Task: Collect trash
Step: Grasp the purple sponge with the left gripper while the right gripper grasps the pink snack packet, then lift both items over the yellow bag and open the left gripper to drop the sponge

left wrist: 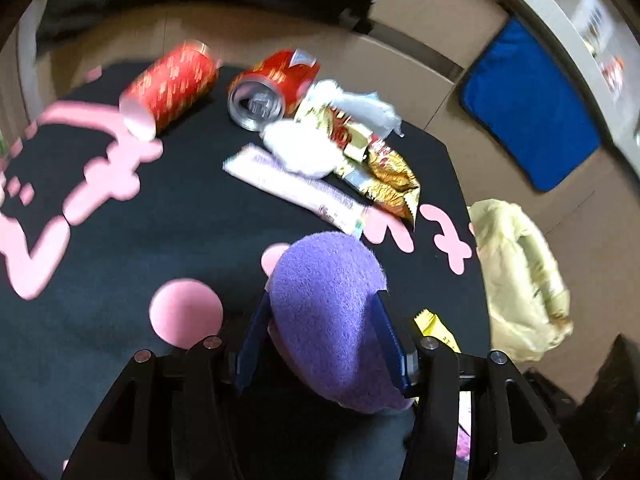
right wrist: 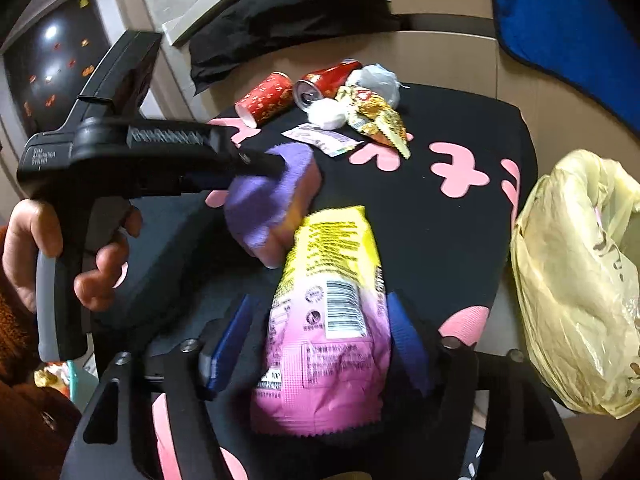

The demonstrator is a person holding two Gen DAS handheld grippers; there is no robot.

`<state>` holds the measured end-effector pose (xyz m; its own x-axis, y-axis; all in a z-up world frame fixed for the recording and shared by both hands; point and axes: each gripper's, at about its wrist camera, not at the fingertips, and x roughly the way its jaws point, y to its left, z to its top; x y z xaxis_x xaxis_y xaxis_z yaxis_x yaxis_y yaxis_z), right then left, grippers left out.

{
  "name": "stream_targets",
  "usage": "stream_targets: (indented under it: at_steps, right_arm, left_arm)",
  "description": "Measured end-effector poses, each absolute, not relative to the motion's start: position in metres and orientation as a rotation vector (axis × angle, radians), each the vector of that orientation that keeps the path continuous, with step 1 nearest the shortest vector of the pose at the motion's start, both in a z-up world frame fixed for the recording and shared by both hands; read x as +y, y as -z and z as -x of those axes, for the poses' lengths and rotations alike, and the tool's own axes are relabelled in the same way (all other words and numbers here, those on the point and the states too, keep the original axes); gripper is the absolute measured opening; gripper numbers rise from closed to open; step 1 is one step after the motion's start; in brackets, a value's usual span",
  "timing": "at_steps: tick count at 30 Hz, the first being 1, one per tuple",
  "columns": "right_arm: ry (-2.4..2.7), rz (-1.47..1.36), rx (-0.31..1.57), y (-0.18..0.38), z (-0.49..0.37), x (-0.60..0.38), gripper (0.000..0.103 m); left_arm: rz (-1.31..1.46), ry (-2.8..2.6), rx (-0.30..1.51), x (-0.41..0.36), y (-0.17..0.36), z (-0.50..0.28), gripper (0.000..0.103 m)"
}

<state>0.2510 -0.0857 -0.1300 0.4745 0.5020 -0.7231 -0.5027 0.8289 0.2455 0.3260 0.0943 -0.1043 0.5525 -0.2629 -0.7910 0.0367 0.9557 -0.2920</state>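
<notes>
I am holding a purple sponge in my left gripper and a pink-and-yellow snack packet, lengthwise, loosely between the spread jaws of my right gripper, with the yellow trash bag lying just right, nearer that hand.

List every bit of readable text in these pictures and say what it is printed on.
"Data", then two blurred lines, perhaps "Acquisition System": on the left tool's black body.
Yellow and pink snack packet: barcode and small print, too blurred to read.
Red paper cup, red can, gold wrapper, white sachet: printing unreadable.
Yellow plastic bag: dark marks, illegible.
</notes>
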Motion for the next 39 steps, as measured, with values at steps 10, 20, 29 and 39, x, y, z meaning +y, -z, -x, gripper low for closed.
stream_targets:
  at_steps: [10,20,29,39]
  right_arm:
    - [-0.618,-0.024,0.877,0.131,-0.243,-0.091,0.077]
    - [-0.603,0.121,0.792,0.113,-0.222,-0.098,0.065]
    - [-0.575,0.164,0.841,0.111,-0.256,-0.074,0.059]
    - [-0.578,0.105,0.906,0.114,-0.269,-0.073,0.029]
  left_arm:
    - [0.281,0.134,1.069,0.087,0.113,-0.346,0.065]
    - [0.296,0.178,1.039,0.099,0.108,-0.327,0.063]
    - [0.158,0.118,0.906,0.123,0.074,-0.293,0.063]
    - [0.122,0.107,0.785,0.125,0.04,-0.273,0.063]
